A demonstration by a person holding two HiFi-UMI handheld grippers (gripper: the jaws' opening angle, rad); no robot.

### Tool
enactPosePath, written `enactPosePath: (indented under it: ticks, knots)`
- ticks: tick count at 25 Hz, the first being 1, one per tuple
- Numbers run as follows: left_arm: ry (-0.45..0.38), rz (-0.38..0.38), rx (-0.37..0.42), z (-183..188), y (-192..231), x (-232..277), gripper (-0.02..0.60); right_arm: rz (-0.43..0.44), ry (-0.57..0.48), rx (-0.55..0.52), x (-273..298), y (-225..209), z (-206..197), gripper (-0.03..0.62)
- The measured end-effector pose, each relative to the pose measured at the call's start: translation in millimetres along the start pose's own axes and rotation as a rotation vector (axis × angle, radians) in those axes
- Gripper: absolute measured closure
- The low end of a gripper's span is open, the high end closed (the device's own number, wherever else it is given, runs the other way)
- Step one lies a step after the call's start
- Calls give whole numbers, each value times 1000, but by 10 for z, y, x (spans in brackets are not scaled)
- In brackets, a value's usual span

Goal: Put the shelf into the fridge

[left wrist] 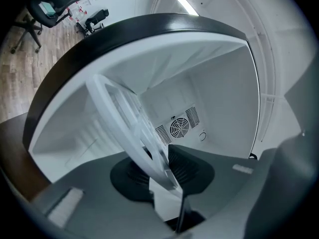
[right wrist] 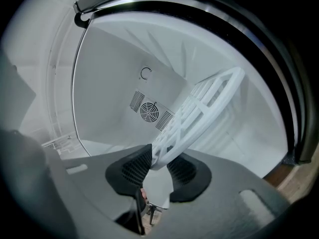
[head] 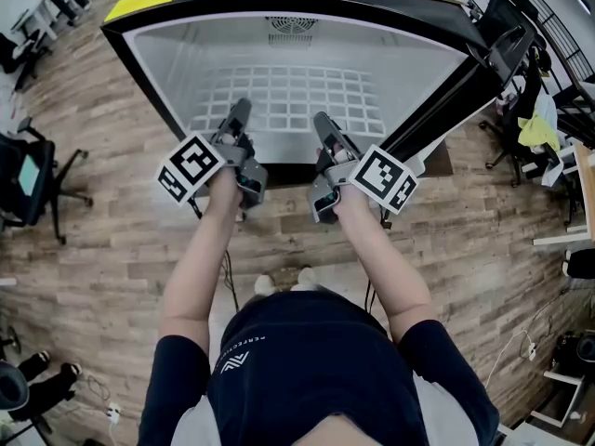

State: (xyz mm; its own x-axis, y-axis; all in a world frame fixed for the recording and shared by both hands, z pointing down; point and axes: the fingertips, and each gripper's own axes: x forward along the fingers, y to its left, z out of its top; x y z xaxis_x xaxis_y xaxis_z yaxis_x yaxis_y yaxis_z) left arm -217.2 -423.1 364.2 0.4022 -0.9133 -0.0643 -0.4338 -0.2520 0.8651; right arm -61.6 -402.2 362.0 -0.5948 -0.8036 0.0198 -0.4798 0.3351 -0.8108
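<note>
From my remote seat: white lattice shelf (head: 288,100), black-rimmed white fridge (head: 279,7), brown wood-plank floor (head: 102,249), black-and-white patterned marker cubes (head: 191,165).

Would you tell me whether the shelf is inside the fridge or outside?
Mostly inside: the shelf lies within the open fridge, its near edge clamped by the left gripper and right gripper. Seated? Cannot tell.

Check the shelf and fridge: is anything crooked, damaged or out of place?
Nothing stands out. The white shelf looks square to the fridge opening, with the left gripper and right gripper both clamped on its near edge. No breaks or bends show.
</note>
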Motion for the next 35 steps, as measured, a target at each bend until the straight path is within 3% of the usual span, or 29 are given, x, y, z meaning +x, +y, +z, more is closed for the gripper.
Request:
enactPosePath:
  ticks: [11, 17, 25, 27, 30, 35]
  knots:
    - [-36, -27, 50, 27, 0, -7, 453, 23, 4, -20, 34, 12, 10, 485]
    - [-42, -22, 58, -6, -24, -186, 462, -19, -1, -35, -93, -12, -14, 470]
    - [-6, 13, 180, -104, -35, -452, 455, -86, -24, -84, -347, -47, -71, 470]
    - [3, 31, 241, -150, -34, -528, 487, -113, -31, -110, -423, -82, -80, 470]
    - [4, 71, 393, -189, -56, -634, 505, -157, -50, -192, -518, -120, -61, 470]
    - [-15, 124, 707, -136, -201, -704, 476, -227, -75, -465, -587, -66, -4, 470]
